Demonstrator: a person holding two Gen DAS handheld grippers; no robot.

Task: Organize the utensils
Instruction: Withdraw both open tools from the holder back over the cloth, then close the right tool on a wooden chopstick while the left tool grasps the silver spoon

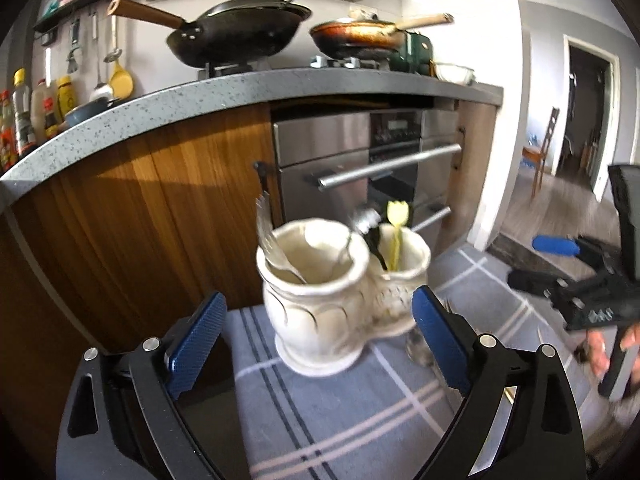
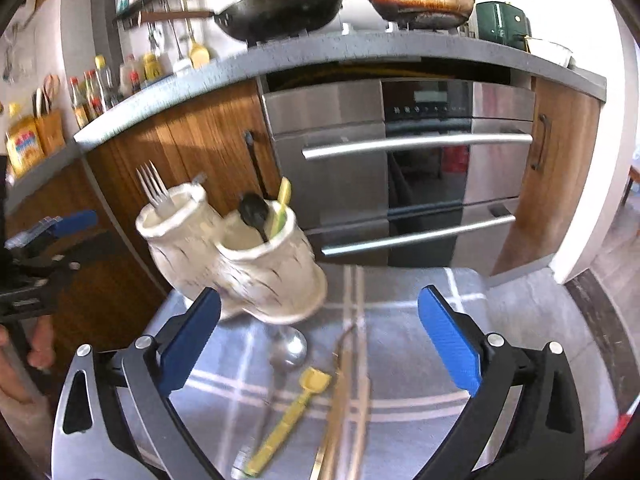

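Observation:
A white ceramic two-cup utensil holder (image 1: pixel 340 292) stands on a grey plaid cloth (image 1: pixel 328 412). One cup holds metal forks (image 1: pixel 266 232); the other holds a black spoon (image 1: pixel 370 236) and a yellow utensil (image 1: pixel 398 232). My left gripper (image 1: pixel 320 336) is open just in front of the holder, empty. In the right wrist view the holder (image 2: pixel 236 256) is at the left. My right gripper (image 2: pixel 320 344) is open and empty above a metal spoon (image 2: pixel 288 350), a yellow spatula (image 2: pixel 288 420) and wooden chopsticks (image 2: pixel 348 400) lying on the cloth (image 2: pixel 416 360).
A wooden cabinet (image 1: pixel 140 200) and a steel oven with bar handles (image 2: pixel 400 168) stand behind the cloth. A grey counter (image 1: pixel 240 92) above carries a black wok (image 1: pixel 236 36), a frying pan (image 1: pixel 360 36) and bottles (image 1: pixel 24 116). The right gripper shows at the right of the left wrist view (image 1: pixel 592 276).

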